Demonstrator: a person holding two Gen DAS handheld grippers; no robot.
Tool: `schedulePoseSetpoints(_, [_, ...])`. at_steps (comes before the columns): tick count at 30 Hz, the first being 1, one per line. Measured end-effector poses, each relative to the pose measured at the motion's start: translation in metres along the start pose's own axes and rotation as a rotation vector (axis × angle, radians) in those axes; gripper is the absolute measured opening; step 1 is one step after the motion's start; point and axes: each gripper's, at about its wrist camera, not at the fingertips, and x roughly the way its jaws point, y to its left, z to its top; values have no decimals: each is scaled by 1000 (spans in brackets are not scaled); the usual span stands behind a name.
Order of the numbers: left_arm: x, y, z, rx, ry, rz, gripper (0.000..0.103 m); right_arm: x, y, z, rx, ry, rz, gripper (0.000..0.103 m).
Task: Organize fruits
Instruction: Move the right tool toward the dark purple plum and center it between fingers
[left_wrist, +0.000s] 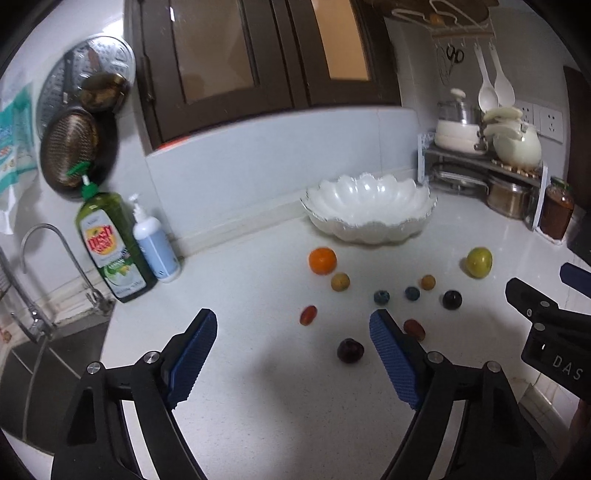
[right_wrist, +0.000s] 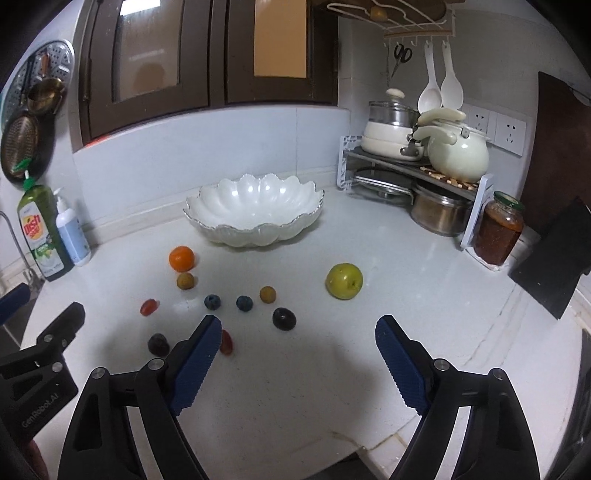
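Note:
A white scalloped bowl (left_wrist: 369, 229) (right_wrist: 255, 232) stands empty at the back of the white counter. Loose fruit lies in front of it: an orange (left_wrist: 322, 260) (right_wrist: 181, 258), a green apple (left_wrist: 479, 262) (right_wrist: 344, 280), two blueberries (left_wrist: 381, 297), two dark plums (left_wrist: 350, 350), small yellow fruits (left_wrist: 340, 282) and red cherry tomatoes (left_wrist: 307, 315). My left gripper (left_wrist: 293, 315) hovers open over the counter short of the fruit, nothing between its blue pads. My right gripper (right_wrist: 298, 320) is open too, empty, with a plum (right_wrist: 284, 318) just beyond it.
A green dish soap bottle (left_wrist: 110, 243), a pump bottle (left_wrist: 155, 247) and a faucet (left_wrist: 48, 258) over a sink are at the left. A rack of pots (right_wrist: 417, 173), a jar (right_wrist: 498, 232) and a dark board (right_wrist: 550, 258) fill the right corner. The counter's front edge (right_wrist: 369, 443) is near.

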Motion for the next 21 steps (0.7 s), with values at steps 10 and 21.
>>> schedulePoseSetpoints(10, [36, -16, -7, 12, 100, -37, 76, 43, 3, 3, -29, 70, 24, 79])
schedulePoseSetpoints(21, [79, -33, -17, -22, 236, -55, 62, 91, 1, 4, -50, 159, 81, 72])
